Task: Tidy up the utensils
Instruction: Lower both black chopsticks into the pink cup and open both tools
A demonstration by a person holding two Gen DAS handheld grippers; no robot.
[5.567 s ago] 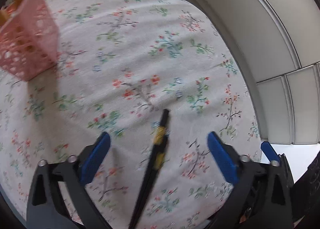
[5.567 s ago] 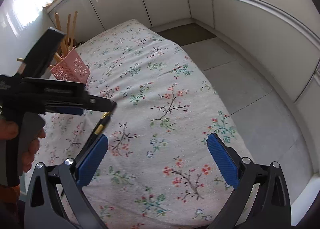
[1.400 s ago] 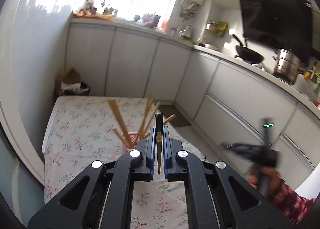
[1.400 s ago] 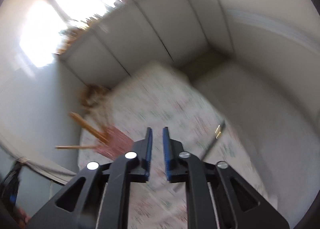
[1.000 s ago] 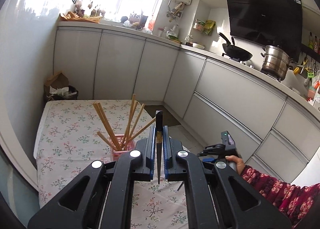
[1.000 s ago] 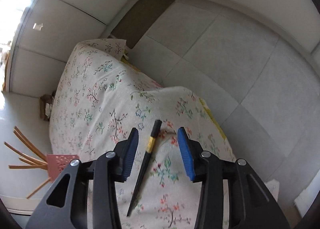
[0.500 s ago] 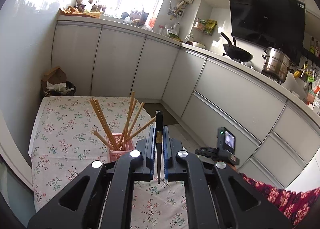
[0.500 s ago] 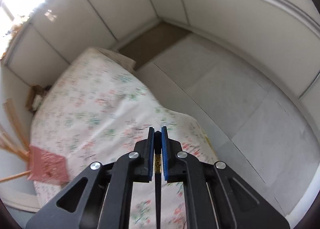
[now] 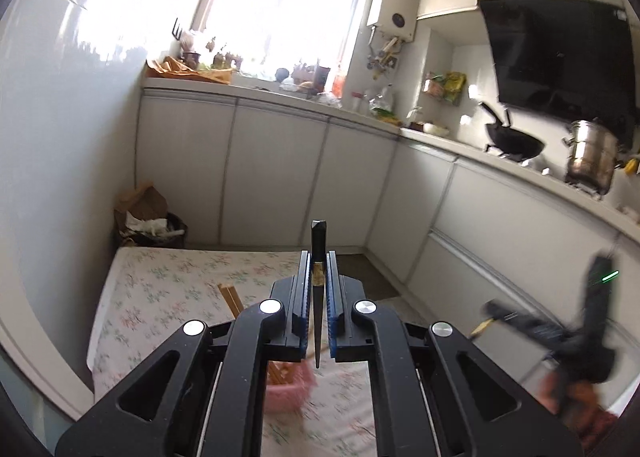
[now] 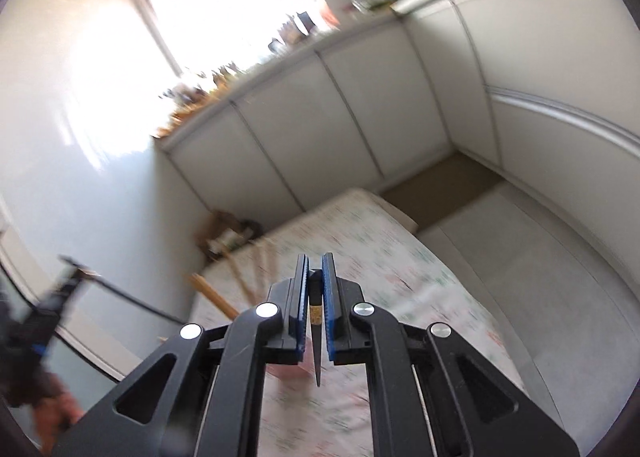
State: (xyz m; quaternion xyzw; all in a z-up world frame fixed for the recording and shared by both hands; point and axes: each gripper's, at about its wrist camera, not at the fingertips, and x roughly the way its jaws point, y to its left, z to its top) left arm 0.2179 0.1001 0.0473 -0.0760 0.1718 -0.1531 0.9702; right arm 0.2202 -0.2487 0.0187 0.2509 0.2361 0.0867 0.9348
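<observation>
My left gripper [image 9: 318, 257] is shut on a black chopstick [image 9: 317, 241] with a gold band, held upright, thin tip down over the pink basket [image 9: 286, 391]. Wooden chopsticks [image 9: 230, 297] stand in that basket, mostly hidden behind my fingers. My right gripper [image 10: 315, 261] is shut on a second black chopstick [image 10: 316, 337] with a gold band, tip down above the basket [image 10: 290, 371]. Wooden chopsticks [image 10: 214, 297] show left of it. The right gripper shows blurred in the left wrist view [image 9: 500, 315], the left gripper blurred in the right wrist view [image 10: 48, 309].
The table with the floral cloth [image 9: 168, 277] stands low in a kitchen corner. White cabinets [image 9: 280, 185] line the back and right. A bin with paper bags [image 9: 148, 221] sits at the far left corner. The tiled floor [image 10: 520, 257] lies right of the table.
The right gripper has lifted its black chopstick off the cloth and swung up toward the basket. The left gripper has come closer over the basket with its chopstick.
</observation>
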